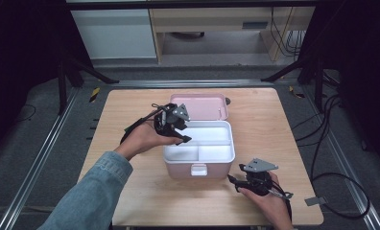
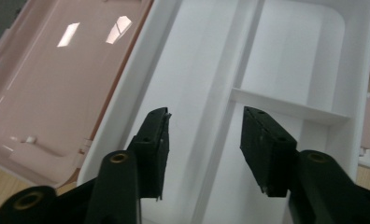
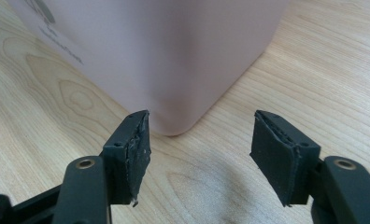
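**Wooden table, open pink box, two grippers at work**

Centred on the wooden table: pink box, lid thrown back, white divided tray exposed. Above the tray's long compartment: left gripper, jaws apart, nothing between. Near the box's front right corner: right gripper, jaws apart, gripping nothing.

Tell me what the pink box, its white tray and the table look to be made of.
Box: probably moulded plastic, smooth pink, its open lid glossy enough to mirror lights.
Tray: likely plastic too, white, with rounded moulded dividers.
Table: pale wood or wood-look laminate, with visible grain; which one is unclear.
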Demonstrator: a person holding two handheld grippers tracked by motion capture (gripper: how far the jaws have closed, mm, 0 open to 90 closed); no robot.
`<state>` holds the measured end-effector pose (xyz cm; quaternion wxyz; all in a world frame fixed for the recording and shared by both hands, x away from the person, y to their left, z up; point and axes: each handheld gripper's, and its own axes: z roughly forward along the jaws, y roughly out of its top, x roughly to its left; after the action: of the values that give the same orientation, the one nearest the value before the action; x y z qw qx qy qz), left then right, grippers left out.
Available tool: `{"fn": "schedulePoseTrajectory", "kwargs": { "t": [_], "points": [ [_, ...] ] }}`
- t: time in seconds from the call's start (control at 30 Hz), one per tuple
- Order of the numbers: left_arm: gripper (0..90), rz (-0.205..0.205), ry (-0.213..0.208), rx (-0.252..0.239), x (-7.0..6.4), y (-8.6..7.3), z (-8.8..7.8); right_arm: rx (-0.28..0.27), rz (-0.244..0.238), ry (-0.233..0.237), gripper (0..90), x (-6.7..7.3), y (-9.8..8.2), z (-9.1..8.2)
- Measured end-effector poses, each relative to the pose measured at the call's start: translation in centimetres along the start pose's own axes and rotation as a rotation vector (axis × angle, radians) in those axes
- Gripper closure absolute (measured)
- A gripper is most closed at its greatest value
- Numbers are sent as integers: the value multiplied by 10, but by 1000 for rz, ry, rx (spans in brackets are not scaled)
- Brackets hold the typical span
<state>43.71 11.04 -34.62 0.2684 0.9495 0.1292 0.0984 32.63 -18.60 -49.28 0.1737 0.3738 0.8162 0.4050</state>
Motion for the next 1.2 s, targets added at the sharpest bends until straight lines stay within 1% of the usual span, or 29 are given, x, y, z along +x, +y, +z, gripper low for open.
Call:
{"fn": "schedulePoseTrajectory", "kwargs": {
  "t": [0.07,0.1,0.13,0.17,0.2,0.23,0.27,0.3,0.33,0.37,0.4,0.47,0.57,0.63,0.7,0.73,0.8,0.87,1.0,1.07,1.2],
  "points": [
    [562,9,-13,14,0,2,4,1,2,1,390,0,-1,-1],
    [572,9,-13,14,0,2,4,1,2,1,390,0,-1,-1],
    [588,24,-20,18,-2,5,6,-2,-2,1,397,-1,-1,-2],
    [600,24,-20,18,-2,5,6,-2,-2,1,397,-1,-1,-2],
    [616,38,-37,28,-3,8,9,-2,-2,1,404,-1,-2,-3],
    [625,38,-37,28,-3,8,9,-2,-2,1,404,-1,-2,-3],
    [625,45,-42,36,-4,9,11,-3,-3,1,406,-1,-2,-3],
    [635,54,-51,64,-5,11,16,-2,-3,2,410,0,-3,-4],
    [639,54,-51,64,-5,11,16,-3,-3,2,412,0,-3,-5],
    [653,56,-52,76,-4,11,18,-2,-3,2,413,0,-3,-5],
    [663,55,-67,90,-3,12,22,-2,-2,2,415,-1,-4,-5],
    [671,57,-68,97,-2,12,24,-1,-1,2,417,-1,-4,-5],
    [696,59,-85,123,-1,12,29,1,-3,3,419,-1,-5,-5],
    [716,72,-102,134,0,13,32,3,-2,5,421,-1,-5,-5],
    [728,71,-107,135,0,14,33,5,0,5,422,-1,-6,-5],
    [738,71,-122,140,1,15,35,5,-1,5,422,-1,-6,-5],
    [741,76,-123,146,1,16,37,7,-1,6,422,-1,-6,-5],
    [743,90,-133,164,1,19,39,2,-1,5,424,-1,-6,-6],
    [758,98,-142,176,2,22,42,2,-1,6,425,-2,-7,-7],
    [762,110,-147,192,3,23,44,2,0,7,426,-2,-7,-7],
    [777,113,-160,200,5,24,45,2,-1,10,427,-2,-7,-7]
  ]
}}
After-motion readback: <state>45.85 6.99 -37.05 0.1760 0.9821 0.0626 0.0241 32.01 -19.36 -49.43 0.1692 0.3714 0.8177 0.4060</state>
